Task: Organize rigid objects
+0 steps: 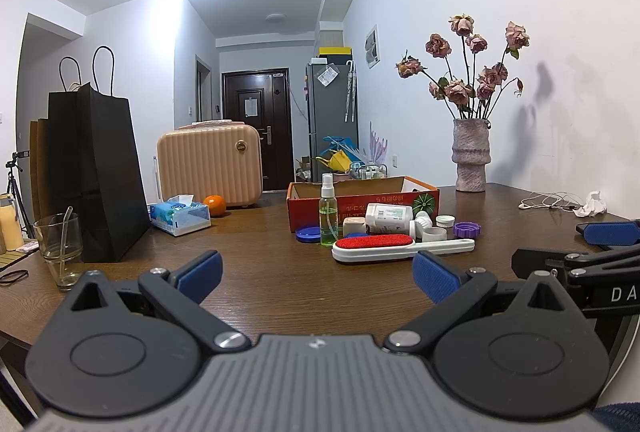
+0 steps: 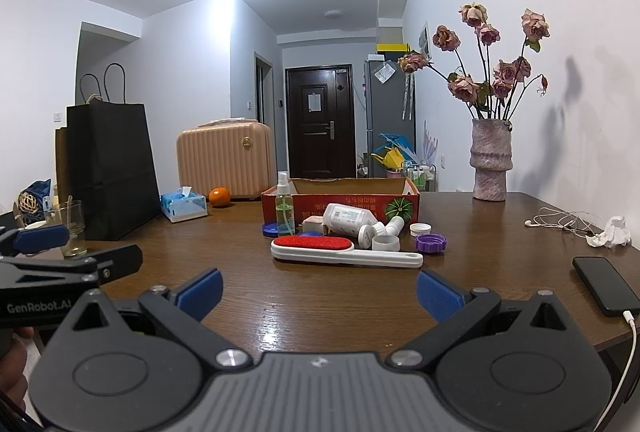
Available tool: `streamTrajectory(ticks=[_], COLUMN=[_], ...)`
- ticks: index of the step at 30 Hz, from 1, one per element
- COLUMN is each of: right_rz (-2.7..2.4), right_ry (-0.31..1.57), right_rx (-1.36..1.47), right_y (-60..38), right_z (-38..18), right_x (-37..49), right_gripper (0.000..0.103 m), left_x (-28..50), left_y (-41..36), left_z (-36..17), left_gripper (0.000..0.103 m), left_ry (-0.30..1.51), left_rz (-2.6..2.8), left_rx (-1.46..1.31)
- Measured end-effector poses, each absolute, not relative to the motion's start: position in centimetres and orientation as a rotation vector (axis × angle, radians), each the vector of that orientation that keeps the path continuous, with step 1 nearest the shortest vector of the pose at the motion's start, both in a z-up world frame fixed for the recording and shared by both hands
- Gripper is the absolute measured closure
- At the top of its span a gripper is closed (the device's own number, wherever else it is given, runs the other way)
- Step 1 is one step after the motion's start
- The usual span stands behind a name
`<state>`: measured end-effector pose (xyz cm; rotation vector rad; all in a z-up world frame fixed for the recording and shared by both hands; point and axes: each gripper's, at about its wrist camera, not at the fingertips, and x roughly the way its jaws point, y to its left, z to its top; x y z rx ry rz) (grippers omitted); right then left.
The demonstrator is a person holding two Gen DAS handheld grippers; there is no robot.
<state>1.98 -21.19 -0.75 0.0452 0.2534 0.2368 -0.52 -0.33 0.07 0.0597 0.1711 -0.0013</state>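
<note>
A red cardboard box [image 1: 360, 201] [image 2: 340, 198] stands open on the brown table. In front of it lie a white lint brush with a red pad [image 1: 394, 247] [image 2: 332, 250], an upright green spray bottle [image 1: 329, 212] [image 2: 285, 206], a white pill bottle on its side [image 1: 390, 217] [image 2: 349, 219], a purple lid [image 1: 467, 230] [image 2: 430, 243], white caps [image 1: 445, 220] [image 2: 420, 229] and a blue lid [image 1: 307, 233]. My left gripper [image 1: 316, 276] and right gripper [image 2: 319, 290] are both open and empty, short of the brush.
A black paper bag [image 1: 96, 176] [image 2: 112, 168], a glass [image 1: 60, 252] [image 2: 72, 228], a tissue pack [image 1: 180, 217] [image 2: 184, 206] and an orange [image 1: 214, 205] [image 2: 219, 197] stand at the left. A vase of roses [image 1: 471, 156] [image 2: 491, 160], earphones [image 2: 560, 222] and a phone [image 2: 604, 286] are at the right.
</note>
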Motion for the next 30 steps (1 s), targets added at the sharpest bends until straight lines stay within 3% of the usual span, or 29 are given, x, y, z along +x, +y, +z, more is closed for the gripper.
streamTrajectory(ticks=[30], right_rz=[0.237], right_ry=[0.258], right_rx=[0.046], right_y=[-21.11], right_z=[-0.9], right_x=[2.01], right_gripper=[0.0], left_x=[-0.37], left_y=[-0.47], left_z=[-0.11], left_gripper=[0.0], left_ry=[0.171], left_rz=[-0.003], left_rx=[0.063])
